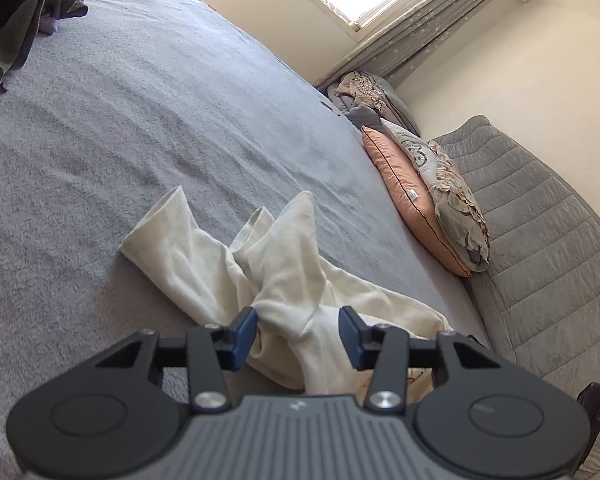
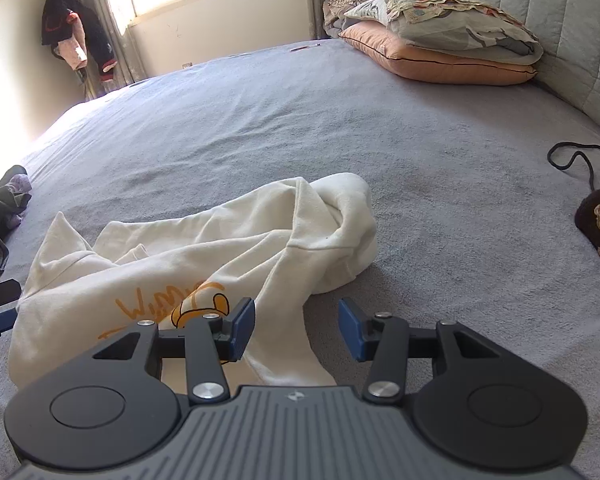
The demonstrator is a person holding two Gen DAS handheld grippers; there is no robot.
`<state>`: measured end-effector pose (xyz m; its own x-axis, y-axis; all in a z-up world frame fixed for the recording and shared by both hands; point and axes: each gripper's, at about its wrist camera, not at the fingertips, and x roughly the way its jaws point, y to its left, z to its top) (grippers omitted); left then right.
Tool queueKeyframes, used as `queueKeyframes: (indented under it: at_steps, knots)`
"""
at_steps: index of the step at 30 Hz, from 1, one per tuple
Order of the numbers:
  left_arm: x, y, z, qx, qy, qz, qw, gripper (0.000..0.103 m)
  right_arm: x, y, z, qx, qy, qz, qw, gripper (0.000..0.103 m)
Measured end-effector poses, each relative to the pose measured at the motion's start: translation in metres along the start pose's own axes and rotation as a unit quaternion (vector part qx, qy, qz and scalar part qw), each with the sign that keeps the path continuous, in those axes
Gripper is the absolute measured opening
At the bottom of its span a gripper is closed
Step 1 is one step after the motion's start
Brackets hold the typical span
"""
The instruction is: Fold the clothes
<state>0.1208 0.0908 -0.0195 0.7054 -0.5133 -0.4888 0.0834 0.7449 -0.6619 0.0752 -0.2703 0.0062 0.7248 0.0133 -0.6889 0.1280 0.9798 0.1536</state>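
The cream sweatshirt [image 2: 204,248] lies crumpled on the bed [image 2: 380,140], just ahead of both claws. Left claw [image 1: 298,334] stands part-open astride a bunched fold, pads not pressing; right claw [image 2: 296,330] part-open over its hem, likely readying to spread it flat

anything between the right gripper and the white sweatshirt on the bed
Nothing visible. The right gripper hangs open right over the edge of the crumpled white sweatshirt, with only bare bed cover around it.
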Motion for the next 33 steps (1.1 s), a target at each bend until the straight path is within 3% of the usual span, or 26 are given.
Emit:
queueKeyframes:
  at_steps: [1, 3, 5, 6, 17, 24, 33]
  knots:
    - [-0.001, 0.000, 0.000, 0.002, 0.000, -0.001, 1.0000, 0.024, 0.002, 0.001, -0.001, -0.001, 0.001, -0.002, 1.000, 0.048]
    - [-0.004, -0.001, 0.000, 0.005, -0.001, -0.004, 1.0000, 0.019, 0.005, 0.003, -0.002, -0.003, 0.003, -0.005, 1.000, 0.046]
    - [-0.007, -0.004, -0.001, 0.006, -0.003, -0.007, 1.0000, 0.016, 0.009, 0.006, -0.003, -0.006, 0.004, -0.008, 1.000, 0.023]
    - [-0.009, -0.005, -0.002, 0.008, -0.004, -0.008, 0.9999, 0.015, 0.010, 0.005, -0.003, 0.000, 0.008, -0.010, 1.000, 0.003]
    - [-0.050, -0.012, -0.009, 0.025, 0.011, -0.025, 0.9993, 0.012, -0.040, -0.010, 0.000, 0.007, -0.052, -0.050, 0.997, 0.002]
    - [-0.068, 0.000, -0.035, 0.032, 0.058, -0.030, 0.9974, 0.011, -0.048, -0.034, -0.019, 0.007, -0.010, -0.060, 0.998, 0.002]
    - [-0.062, 0.024, -0.070, 0.014, 0.125, -0.014, 0.9920, 0.010, -0.040, -0.038, -0.059, -0.058, 0.054, -0.073, 0.994, 0.002]
